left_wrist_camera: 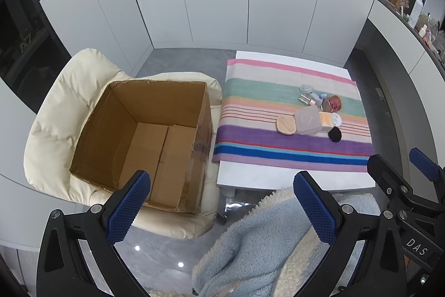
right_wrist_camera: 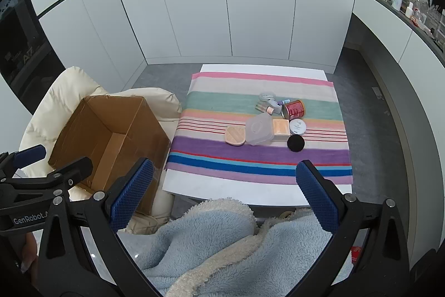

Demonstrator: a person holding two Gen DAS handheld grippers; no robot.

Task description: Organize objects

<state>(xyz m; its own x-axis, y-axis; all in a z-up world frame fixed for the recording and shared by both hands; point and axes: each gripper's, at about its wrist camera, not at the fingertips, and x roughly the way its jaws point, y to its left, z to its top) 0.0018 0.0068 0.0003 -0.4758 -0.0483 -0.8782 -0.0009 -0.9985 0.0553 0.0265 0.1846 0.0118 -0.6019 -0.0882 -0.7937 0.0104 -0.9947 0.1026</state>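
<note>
Open box (left_wrist_camera: 144,141) on the chair (left_wrist_camera: 52,116), holding only cardboard pieces.
Left of the table (right_wrist_camera: 250,192), both tools, left tool (left_wrist_camera: 222,202) and right tool (right_wrist_camera: 225,191), gape wide, holding nothing.

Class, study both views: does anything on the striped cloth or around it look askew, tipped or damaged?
Yes. The red can lies on its side among the small bottles, not upright. The cardboard box sits on a cream chair, and its rim looks torn and ragged.
</note>
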